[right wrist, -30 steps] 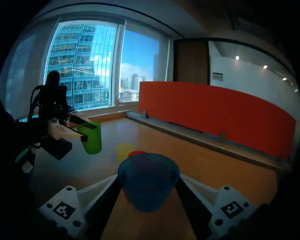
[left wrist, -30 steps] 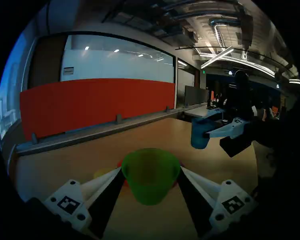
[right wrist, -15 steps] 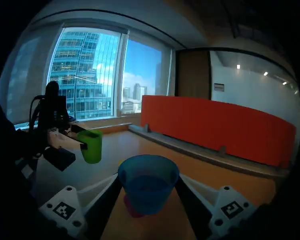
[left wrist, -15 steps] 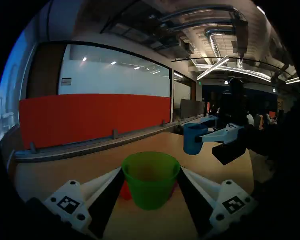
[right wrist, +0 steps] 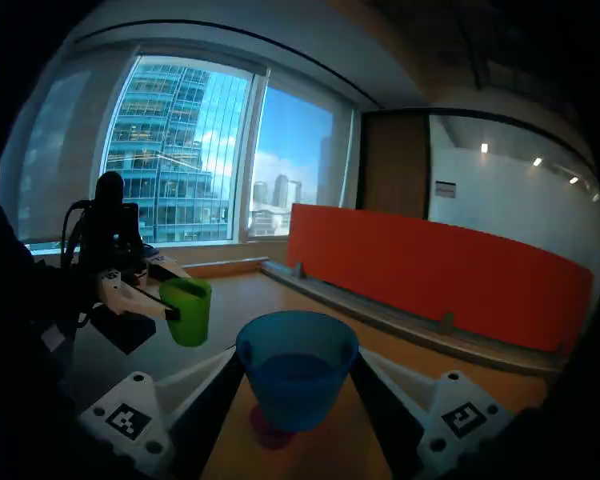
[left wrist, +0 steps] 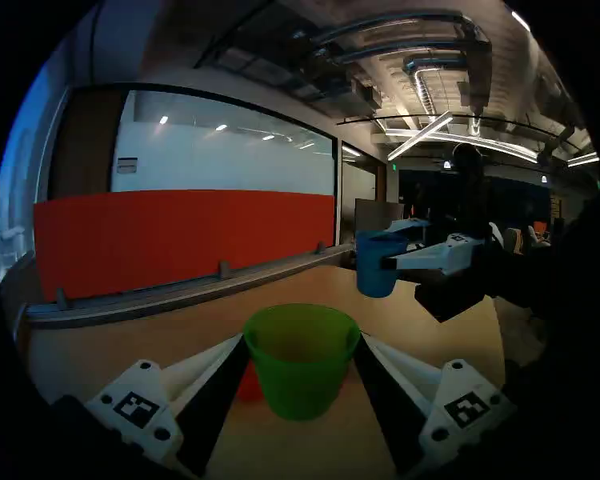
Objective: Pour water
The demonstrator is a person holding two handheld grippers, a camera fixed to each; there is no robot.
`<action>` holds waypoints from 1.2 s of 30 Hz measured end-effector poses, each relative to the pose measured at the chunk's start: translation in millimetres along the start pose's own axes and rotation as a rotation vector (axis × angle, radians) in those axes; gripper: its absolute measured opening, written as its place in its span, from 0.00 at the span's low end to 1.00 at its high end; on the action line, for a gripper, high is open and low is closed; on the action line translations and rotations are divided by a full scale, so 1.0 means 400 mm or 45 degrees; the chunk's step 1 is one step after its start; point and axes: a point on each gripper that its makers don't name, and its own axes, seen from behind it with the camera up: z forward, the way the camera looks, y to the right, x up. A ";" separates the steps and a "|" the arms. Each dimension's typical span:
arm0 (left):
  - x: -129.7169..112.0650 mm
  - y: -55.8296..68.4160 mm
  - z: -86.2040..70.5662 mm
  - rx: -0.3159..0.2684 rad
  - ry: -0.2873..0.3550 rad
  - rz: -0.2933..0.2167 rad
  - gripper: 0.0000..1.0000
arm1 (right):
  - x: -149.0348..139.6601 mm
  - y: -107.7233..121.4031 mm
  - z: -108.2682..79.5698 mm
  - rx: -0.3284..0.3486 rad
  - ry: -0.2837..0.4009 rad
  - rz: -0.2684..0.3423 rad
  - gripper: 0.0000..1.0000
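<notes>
The left gripper (left wrist: 300, 346) has both fingers pressed on a green cup (left wrist: 302, 376), upright and empty as far as I can see. The right gripper (right wrist: 297, 356) clamps a blue cup (right wrist: 297, 388) the same way, with water showing inside. Both cups hang above the wooden table (left wrist: 164, 336), apart from each other and neither tilted. I'd judge this the approach before the pour: the blue rim must come over the green mouth, then tip slowly. I count two grippers, one green cup, one blue cup, and a small reddish cup (left wrist: 250, 386) on the table below.
</notes>
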 end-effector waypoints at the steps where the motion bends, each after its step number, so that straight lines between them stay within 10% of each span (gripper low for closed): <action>1: -0.003 0.002 0.001 -0.002 -0.003 0.003 0.88 | 0.008 0.000 0.002 0.002 0.005 -0.009 0.90; 36: 0.012 0.047 0.029 -0.051 0.010 0.010 0.88 | 0.276 0.005 0.117 0.058 0.105 -0.527 0.90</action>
